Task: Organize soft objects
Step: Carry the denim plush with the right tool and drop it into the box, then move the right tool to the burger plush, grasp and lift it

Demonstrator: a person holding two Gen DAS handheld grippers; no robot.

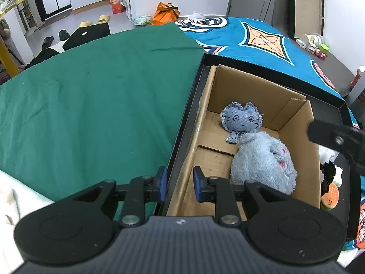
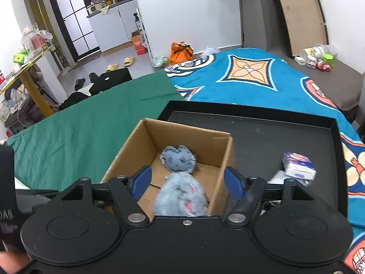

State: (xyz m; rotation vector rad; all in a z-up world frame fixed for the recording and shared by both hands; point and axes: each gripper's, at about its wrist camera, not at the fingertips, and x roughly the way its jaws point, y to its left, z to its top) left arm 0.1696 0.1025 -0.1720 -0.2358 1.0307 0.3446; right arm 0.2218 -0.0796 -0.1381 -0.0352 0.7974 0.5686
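Right hand-held gripper (image 2: 187, 181) spread wide, empty, above the grey plush (image 2: 181, 197) in the cardboard box (image 2: 146, 141); left hand-held gripper (image 1: 178, 183) partly parted, straddling the box wall, gripping nothing. Next, reach the tissue pack (image 2: 298, 165) at frame right; approach low, squeeze gently.

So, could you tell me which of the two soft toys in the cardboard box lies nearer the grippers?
The fluffy grey plush, with pink markings; the flat denim cat-face toy lies behind it.
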